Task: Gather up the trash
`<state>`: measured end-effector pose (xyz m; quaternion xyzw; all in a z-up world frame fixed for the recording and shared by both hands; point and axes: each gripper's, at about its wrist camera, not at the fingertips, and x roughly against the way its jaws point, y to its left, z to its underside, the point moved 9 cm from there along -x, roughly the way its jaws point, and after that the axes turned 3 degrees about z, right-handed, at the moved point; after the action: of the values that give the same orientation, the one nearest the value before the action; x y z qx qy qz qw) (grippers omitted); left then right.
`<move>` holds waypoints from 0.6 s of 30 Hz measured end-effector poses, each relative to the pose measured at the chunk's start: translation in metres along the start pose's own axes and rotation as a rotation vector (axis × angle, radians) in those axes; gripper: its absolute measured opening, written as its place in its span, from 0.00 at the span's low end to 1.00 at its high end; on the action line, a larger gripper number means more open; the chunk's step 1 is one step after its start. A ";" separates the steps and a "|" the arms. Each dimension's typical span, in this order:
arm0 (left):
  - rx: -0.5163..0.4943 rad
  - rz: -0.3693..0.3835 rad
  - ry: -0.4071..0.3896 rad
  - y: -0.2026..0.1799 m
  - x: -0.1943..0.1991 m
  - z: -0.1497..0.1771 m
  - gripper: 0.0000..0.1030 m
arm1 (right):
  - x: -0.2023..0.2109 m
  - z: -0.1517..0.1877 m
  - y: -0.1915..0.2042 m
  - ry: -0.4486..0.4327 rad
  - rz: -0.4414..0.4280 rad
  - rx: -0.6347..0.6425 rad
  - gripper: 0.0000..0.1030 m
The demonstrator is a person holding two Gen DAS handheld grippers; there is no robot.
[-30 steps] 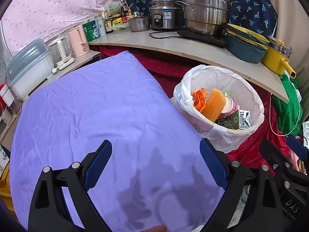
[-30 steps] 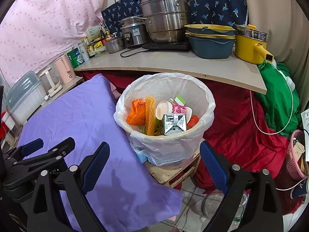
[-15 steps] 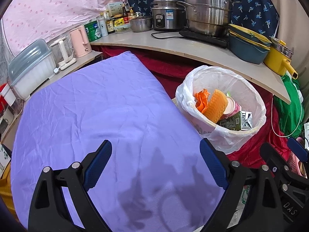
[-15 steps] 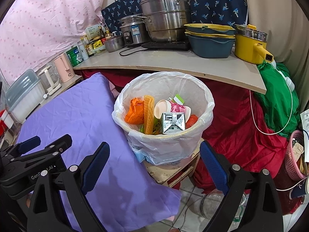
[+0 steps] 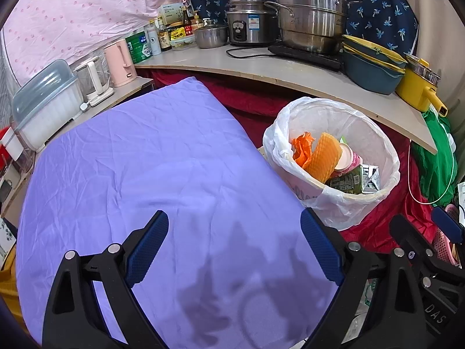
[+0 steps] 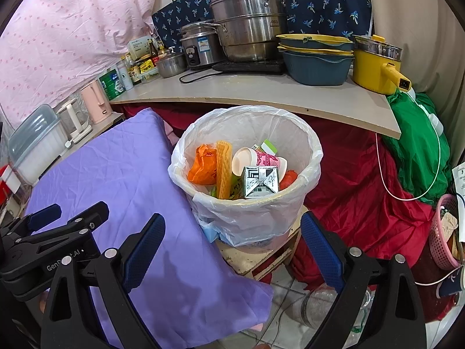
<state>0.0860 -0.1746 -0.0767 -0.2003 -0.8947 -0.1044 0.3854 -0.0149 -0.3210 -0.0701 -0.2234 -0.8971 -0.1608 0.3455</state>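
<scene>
A bin lined with a white bag stands beside the purple-covered table. It holds an orange wrapper, a yellow waffle-textured piece, a pink paper cup and a silver carton. My left gripper is open and empty over the purple cloth. My right gripper is open and empty, in front of the bin.
A counter behind the bin carries steel pots, blue basins, a yellow pot and bottles. Kettles and a plastic box stand left. Red cloth, a green bag and a pink basket are right.
Both grippers have drawn back and shifted slightly; the bin sits a little lower and further right in the left wrist view. Both stay open and empty.
</scene>
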 end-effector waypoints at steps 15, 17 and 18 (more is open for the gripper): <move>-0.019 0.008 -0.020 -0.007 0.000 0.000 0.85 | -0.002 0.003 -0.003 -0.001 -0.002 -0.008 0.88; -0.023 0.012 -0.022 -0.008 -0.001 0.001 0.85 | -0.003 0.004 -0.003 -0.001 -0.002 -0.011 0.88; -0.028 0.014 -0.020 -0.008 -0.002 0.001 0.85 | -0.004 0.004 -0.003 -0.001 -0.001 -0.011 0.88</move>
<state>0.0831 -0.1825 -0.0791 -0.2127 -0.8955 -0.1122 0.3744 -0.0164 -0.3231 -0.0761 -0.2249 -0.8964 -0.1661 0.3439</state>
